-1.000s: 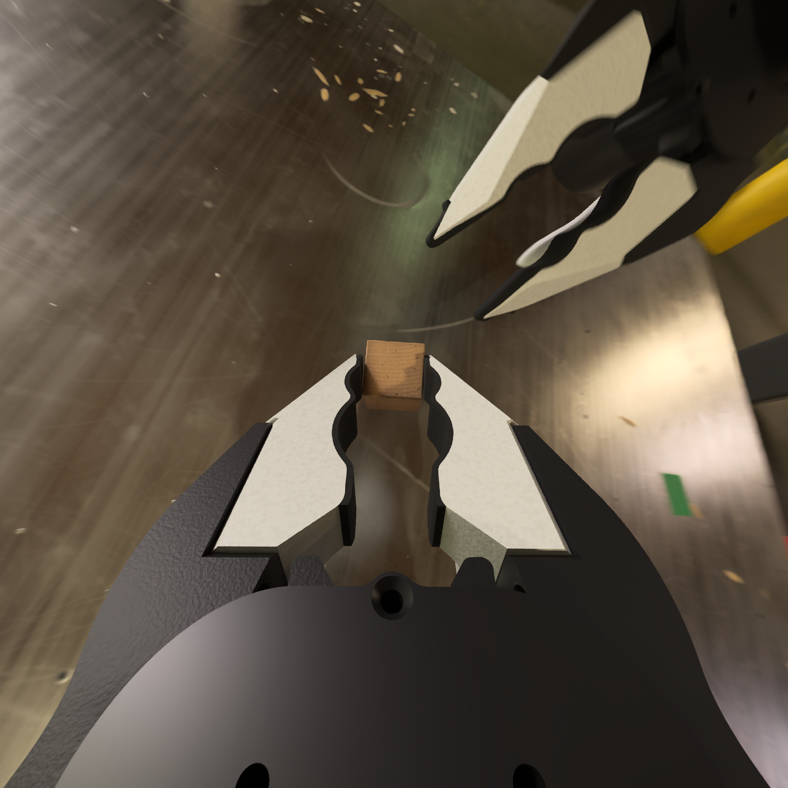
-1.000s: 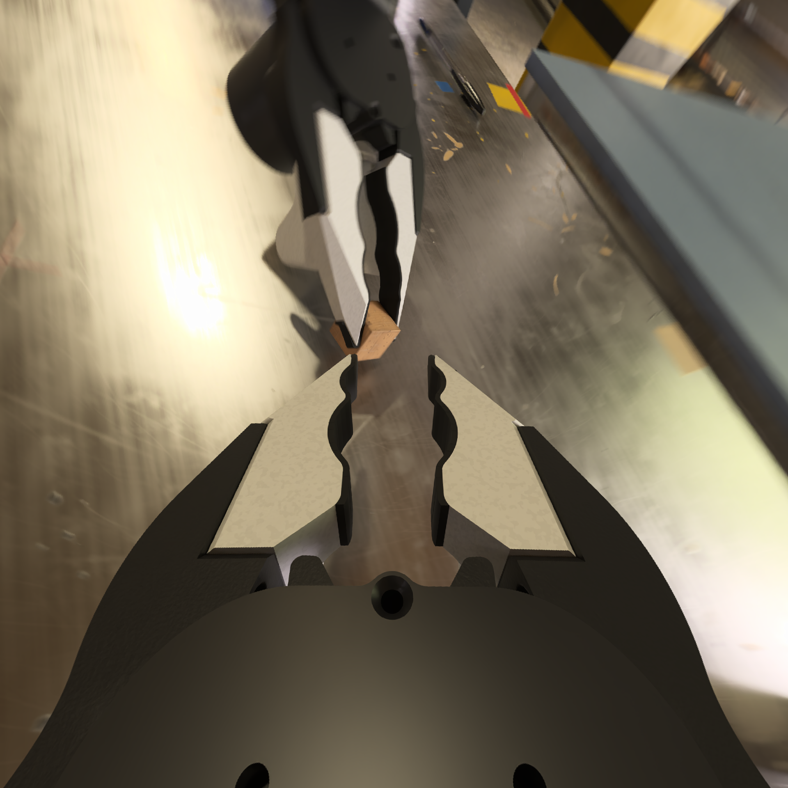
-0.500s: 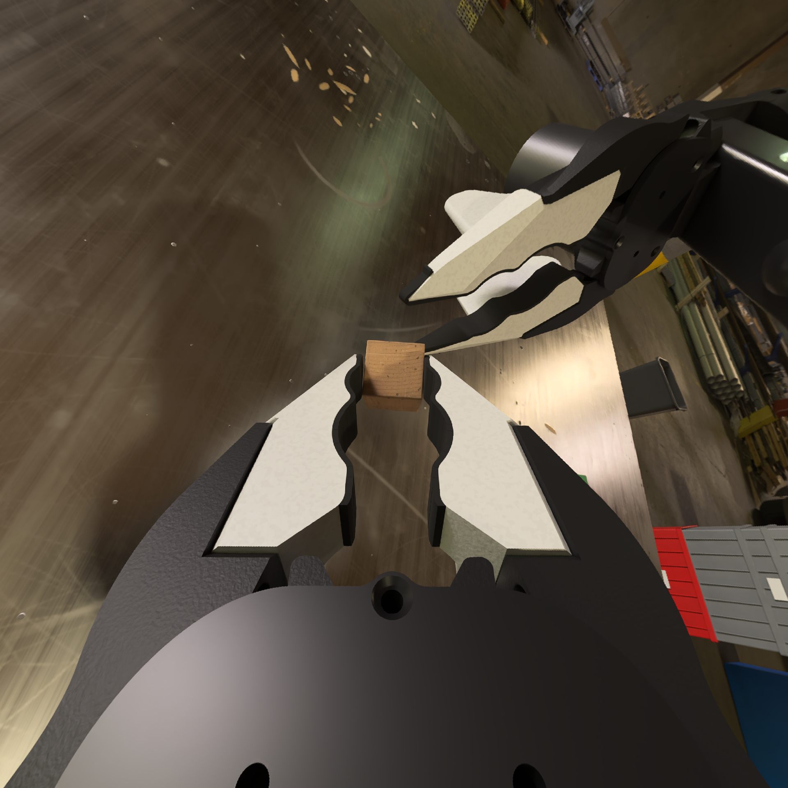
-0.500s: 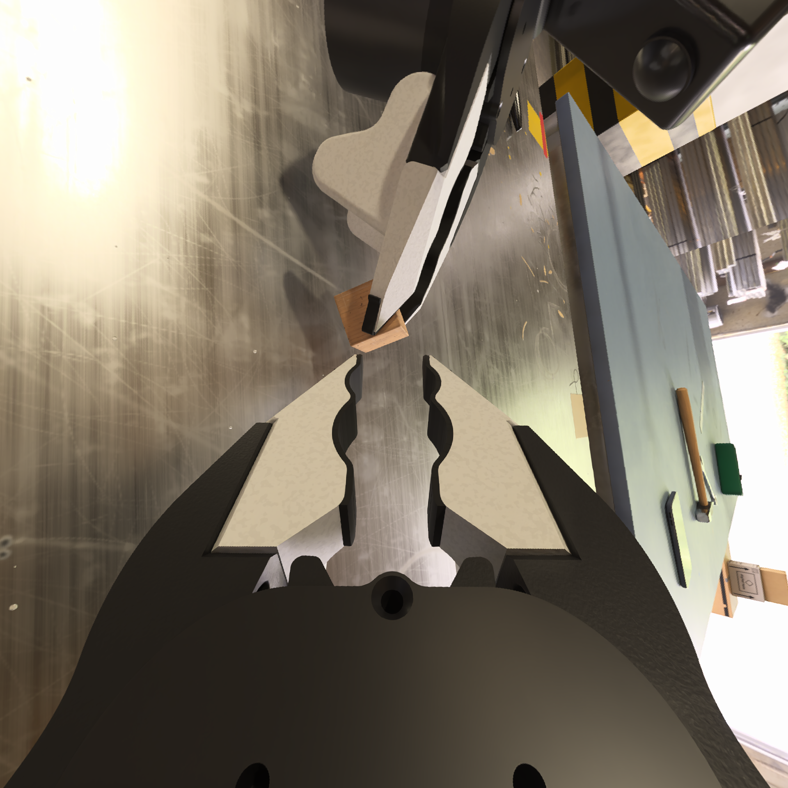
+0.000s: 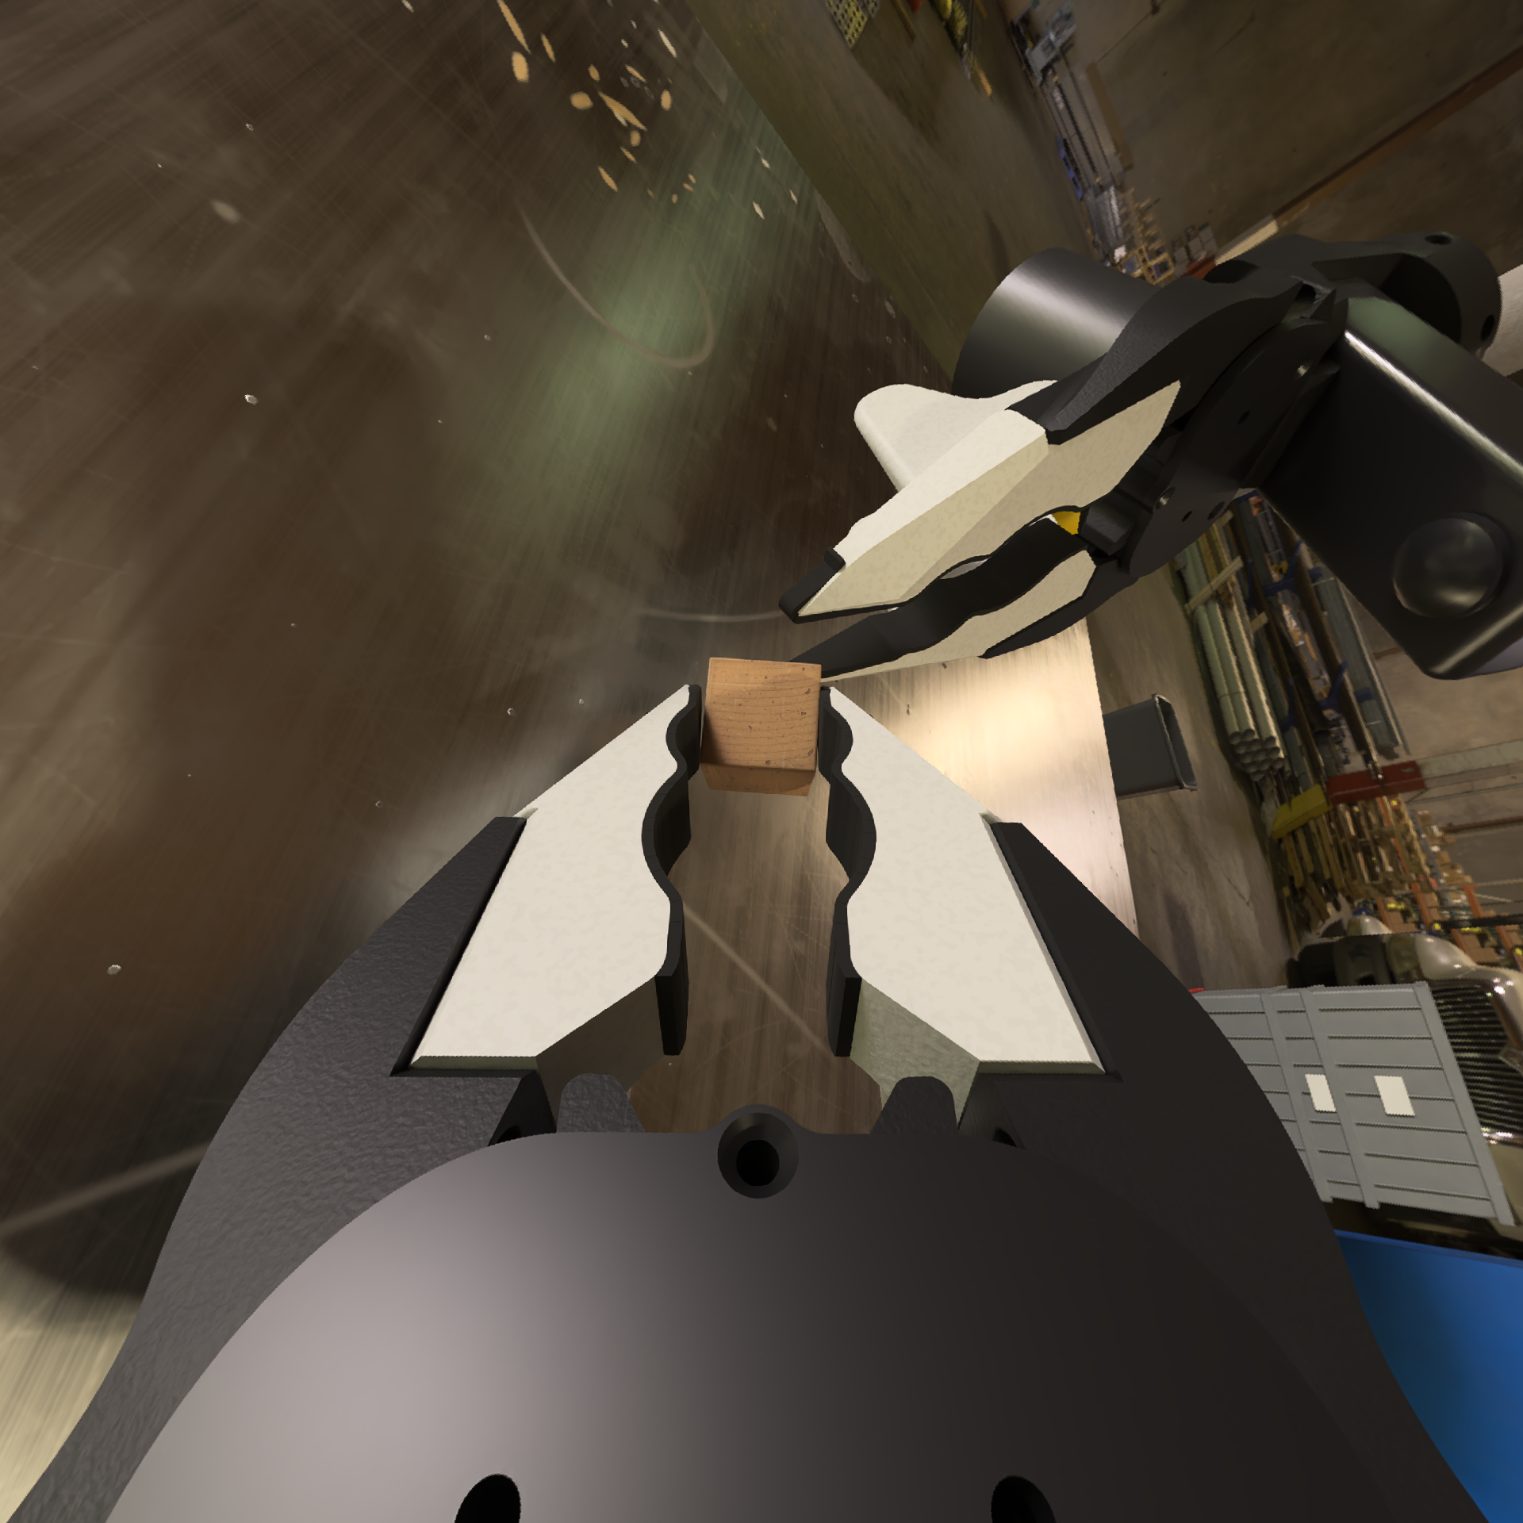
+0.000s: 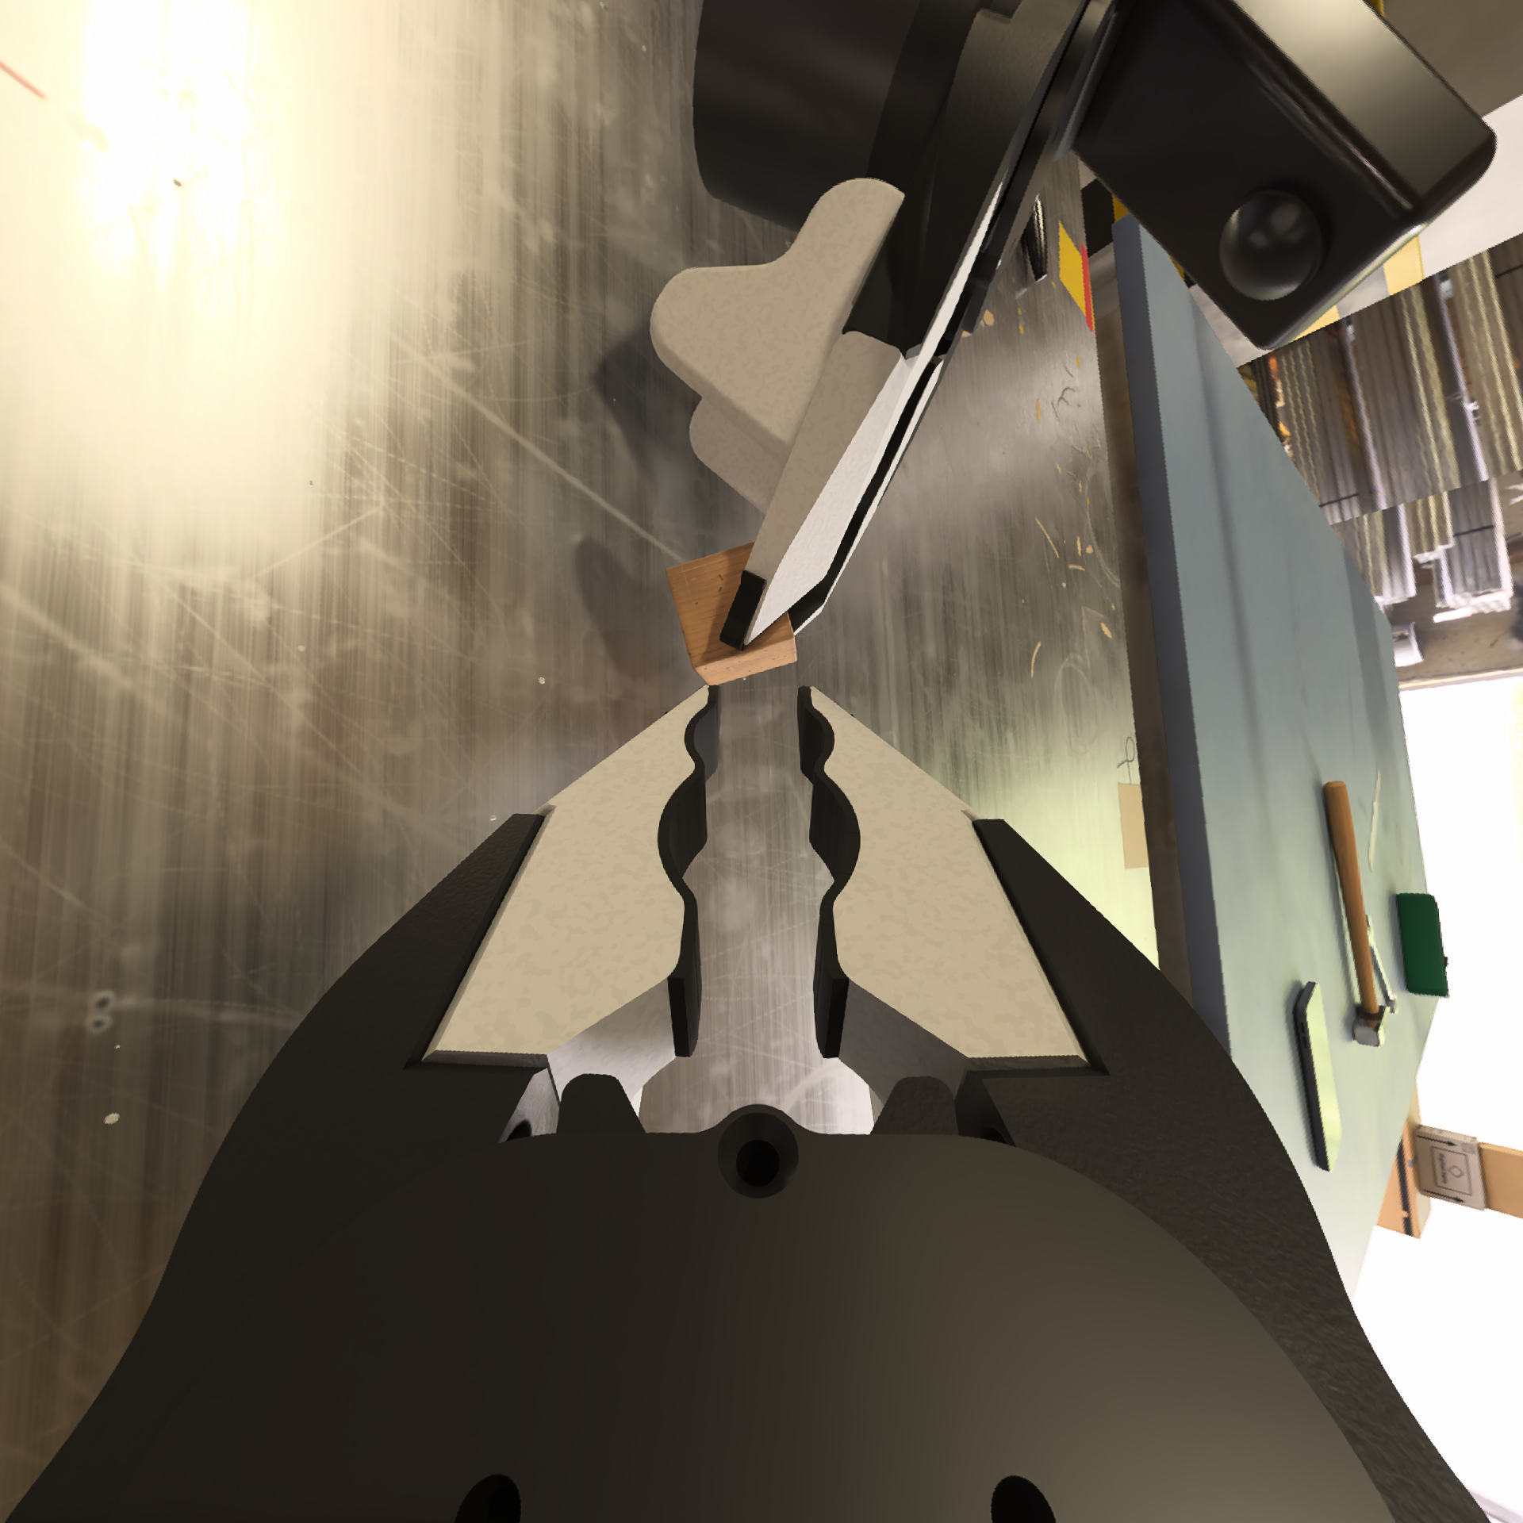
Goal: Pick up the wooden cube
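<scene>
My left gripper (image 5: 760, 700) has the wooden cube (image 5: 760, 733) pinched at its very fingertips, clear of the scratched metal table (image 5: 288, 494). My right gripper (image 6: 758, 700) sits just beside the cube, jaws a little apart, nothing between them. On the grey board (image 6: 1253, 659) past the cube, a hammer (image 6: 1351, 906) lies flat.

no writing can be read; the pale labels on the grey crate (image 5: 1351, 1096) are blank.

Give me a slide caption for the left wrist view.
Left claw shut on the wooden cube; right claw open beside it.
</scene>
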You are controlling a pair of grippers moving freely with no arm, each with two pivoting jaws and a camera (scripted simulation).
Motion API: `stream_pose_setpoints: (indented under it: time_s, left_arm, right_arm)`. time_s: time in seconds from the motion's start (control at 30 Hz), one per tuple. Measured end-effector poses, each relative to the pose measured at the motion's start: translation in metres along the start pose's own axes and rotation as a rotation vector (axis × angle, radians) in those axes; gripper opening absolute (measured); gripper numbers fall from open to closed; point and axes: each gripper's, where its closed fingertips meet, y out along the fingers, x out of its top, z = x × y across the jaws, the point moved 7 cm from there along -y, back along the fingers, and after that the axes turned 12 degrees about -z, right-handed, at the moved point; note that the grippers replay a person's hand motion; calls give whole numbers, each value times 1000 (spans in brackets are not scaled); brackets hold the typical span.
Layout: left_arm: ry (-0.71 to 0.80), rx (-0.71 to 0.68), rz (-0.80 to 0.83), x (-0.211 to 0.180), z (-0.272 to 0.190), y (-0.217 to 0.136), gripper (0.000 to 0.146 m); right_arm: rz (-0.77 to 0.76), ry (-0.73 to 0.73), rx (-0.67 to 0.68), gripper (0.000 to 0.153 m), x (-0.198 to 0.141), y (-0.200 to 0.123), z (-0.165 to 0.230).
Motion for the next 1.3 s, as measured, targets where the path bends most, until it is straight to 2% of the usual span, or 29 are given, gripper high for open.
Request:
stream_pose_setpoints:
  time_s: [0.2,0.33,0.47,0.87,0.97,1.1,1.3]
  left_arm:
    - [-11,-28,-34,3,-1,-2,28]
    - [-15,-20,-52,5,1,-5,28]
    - [-10,-12,-53,5,3,-6,28]
    - [45,-2,-45,4,4,-7,28]
    - [50,-6,-54,5,3,-7,28]
    - [65,-7,-74,7,2,-6,28]
    - [112,26,-96,8,-1,-5,28]
  right_arm:
    - [-25,34,-36,19,2,-3,-4]
    - [-82,101,-75,31,4,-16,-16]
    - [-115,196,-160,36,-3,-36,-34]
    - [-189,366,-269,38,-21,-69,-53]
    - [-190,374,-224,33,-19,-65,-48]
    - [-133,410,-108,27,-17,-42,-32]
    - [-49,472,-108,20,-16,-17,-24]
